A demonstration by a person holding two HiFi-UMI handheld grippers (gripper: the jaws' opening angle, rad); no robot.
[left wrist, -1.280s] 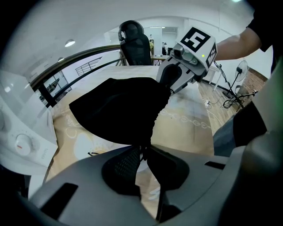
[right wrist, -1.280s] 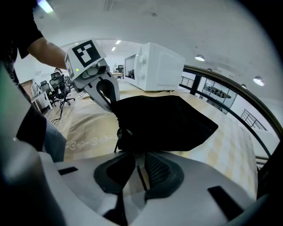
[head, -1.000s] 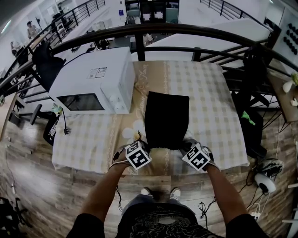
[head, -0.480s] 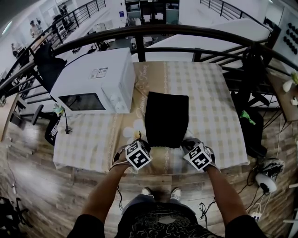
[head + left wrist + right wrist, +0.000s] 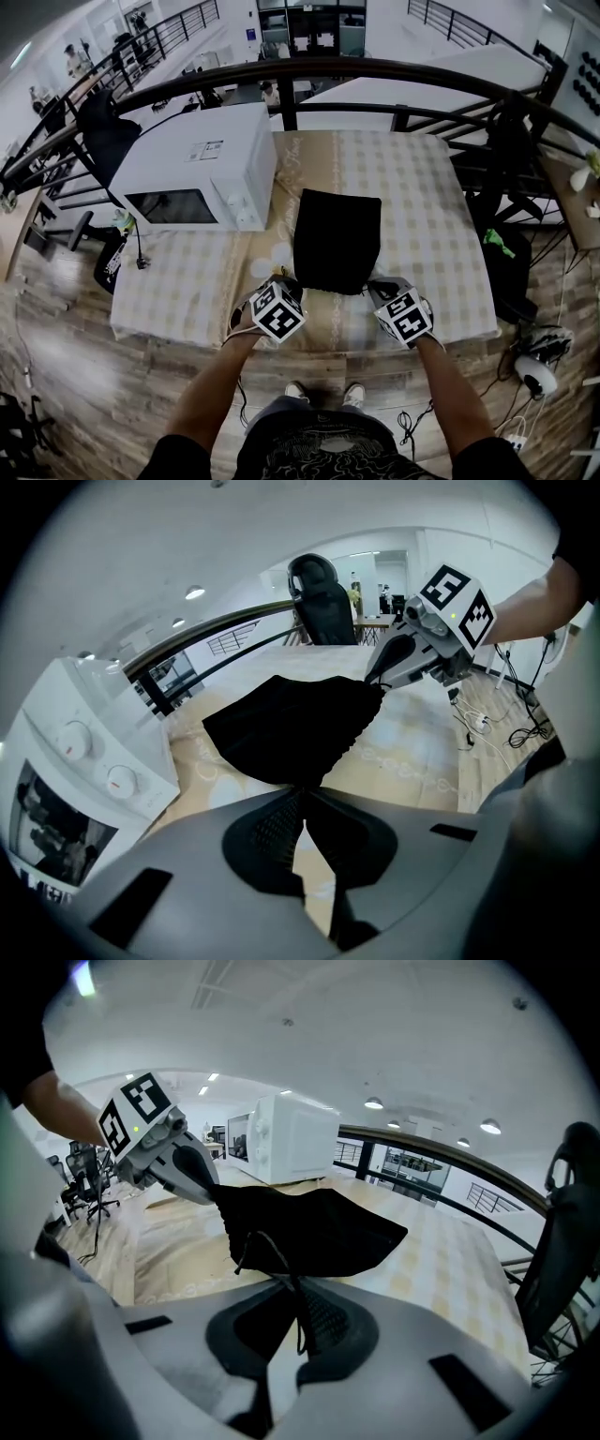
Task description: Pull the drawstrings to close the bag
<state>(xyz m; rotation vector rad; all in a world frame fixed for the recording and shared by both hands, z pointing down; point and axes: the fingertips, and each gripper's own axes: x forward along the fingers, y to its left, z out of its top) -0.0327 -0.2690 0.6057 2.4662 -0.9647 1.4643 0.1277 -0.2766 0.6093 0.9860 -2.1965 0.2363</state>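
A black drawstring bag (image 5: 336, 239) lies on the checked tablecloth (image 5: 427, 197), its gathered mouth towards me. My left gripper (image 5: 291, 284) is at the bag's near left corner. In the left gripper view the black fabric (image 5: 281, 728) tapers into the closed jaws (image 5: 305, 797). My right gripper (image 5: 377, 286) is at the near right corner. In its own view a thin black drawstring (image 5: 265, 1241) loops from the bag (image 5: 319, 1227) into its closed jaws (image 5: 298, 1290). Each gripper shows in the other's view: the right one (image 5: 412, 653), the left one (image 5: 178, 1168). The bag's near edge hangs slightly off the cloth.
A white microwave (image 5: 197, 169) stands on the table left of the bag. A dark curved railing (image 5: 375, 70) runs behind the table. A black office chair (image 5: 323, 602) stands beyond it. Cables (image 5: 534, 361) lie on the wooden floor at the right.
Both grippers have risen a little and tilted, lifting the bag's near edge with them. The bag's mouth looks slightly more gathered.
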